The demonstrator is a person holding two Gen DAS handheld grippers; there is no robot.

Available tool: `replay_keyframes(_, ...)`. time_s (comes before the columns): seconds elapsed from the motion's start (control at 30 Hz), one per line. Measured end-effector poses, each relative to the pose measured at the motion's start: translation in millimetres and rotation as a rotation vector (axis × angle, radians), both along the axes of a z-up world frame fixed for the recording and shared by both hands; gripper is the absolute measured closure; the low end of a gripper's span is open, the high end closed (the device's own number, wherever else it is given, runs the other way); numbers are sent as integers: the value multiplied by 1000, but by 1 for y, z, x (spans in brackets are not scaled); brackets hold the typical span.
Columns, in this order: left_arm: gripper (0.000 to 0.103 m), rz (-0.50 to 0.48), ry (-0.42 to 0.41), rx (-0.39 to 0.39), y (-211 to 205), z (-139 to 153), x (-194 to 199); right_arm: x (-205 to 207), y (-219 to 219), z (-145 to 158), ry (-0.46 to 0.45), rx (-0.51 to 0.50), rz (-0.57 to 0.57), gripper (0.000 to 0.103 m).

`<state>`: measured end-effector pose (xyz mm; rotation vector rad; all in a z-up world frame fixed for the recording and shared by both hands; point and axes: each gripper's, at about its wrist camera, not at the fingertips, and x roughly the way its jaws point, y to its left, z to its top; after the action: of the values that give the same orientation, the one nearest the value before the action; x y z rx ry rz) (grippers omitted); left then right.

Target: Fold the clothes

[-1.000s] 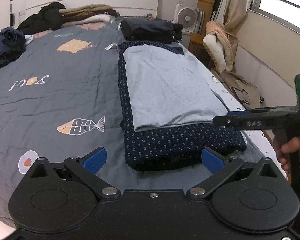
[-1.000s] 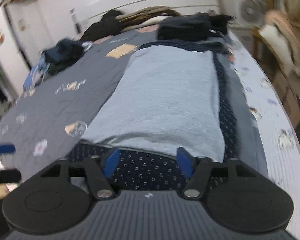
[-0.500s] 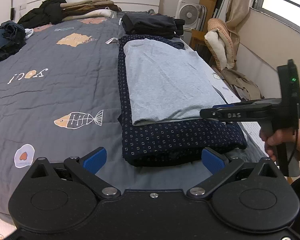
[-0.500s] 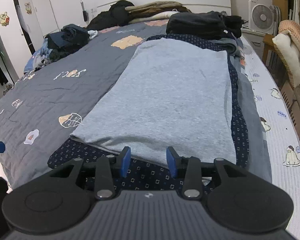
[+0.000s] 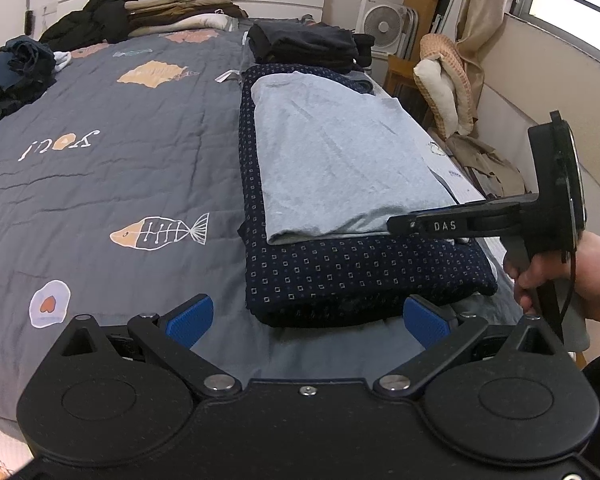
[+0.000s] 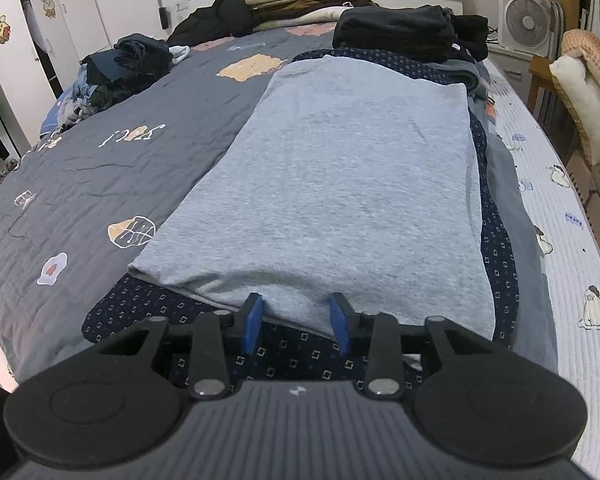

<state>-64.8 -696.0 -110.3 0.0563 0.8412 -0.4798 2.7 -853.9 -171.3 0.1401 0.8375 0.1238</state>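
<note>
Grey shirt (image 6: 340, 184) is lying flat, folded into a long strip, on top of a navy dotted garment (image 5: 340, 276); both are sitting along the bed's (image 5: 100, 184) right side. Navy garment is showing past the shirt's near hem and along its sides.

Right tool (image 6: 296, 320) is sitting at the shirt's near hem, toward the hem's right end. Its blue pads (image 6: 252, 322) are narrowing in, with a small ridge of grey cloth rising between them. Whether the pads are pressing the cloth yet: cannot tell (the hem is bunching at the left pad, a thin gap seems to remain at the right). In the left view, the same tool (image 5: 396, 225) is reaching in from the side, tip at the shirt's near right corner, a hand (image 5: 568, 276) gripping its handle.

Left tool (image 5: 308, 320) is hanging just short of the navy garment's near edge, pads spread wide with nothing between them, quilt visible in the gap.

Beyond the shirt's far end: a folded black stack (image 6: 400, 36). Left of the shirt, across open quilt: a loose clothes heap (image 6: 116, 72). More dark and tan clothing (image 5: 140, 12) is piling against the headboard. Right of the shirt, off the bed: a fan (image 6: 526, 20) and a chair (image 5: 444, 84) draped with cloth.
</note>
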Motion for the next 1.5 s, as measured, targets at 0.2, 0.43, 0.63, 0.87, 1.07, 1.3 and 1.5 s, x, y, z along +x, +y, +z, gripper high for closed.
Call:
replay_keyframes(0.2, 1, -1, -6, 4, 0, 1, -2, -6, -4, 6, -8, 17, 16, 103)
replay_keyframes(0.43, 1, 4, -2, 0, -1, -1, -1, -22, -4, 15, -15, -9, 108, 103)
replay_keyframes(0.63, 1, -8, 6, 1, -5, -4, -3, -20, -8, 17, -28, -3, 76, 99)
replay_keyframes(0.87, 1, 1, 15, -4, -3, -7, -2, -6, 5, 11, -18, -41, 102, 91)
replay_keyframes(1.07, 1, 8, 18, 3, 0, -9, 0, 3, 16, 2, -16, -89, 136, 62)
replay_keyframes(1.3, 1, 17, 29, -5, 4, -12, 1, 6, 15, 0, -34, -99, 145, 91)
replay_keyframes(1.5, 1, 25, 35, -9, 7, -14, 1, -4, 15, 5, -40, -113, 191, 103)
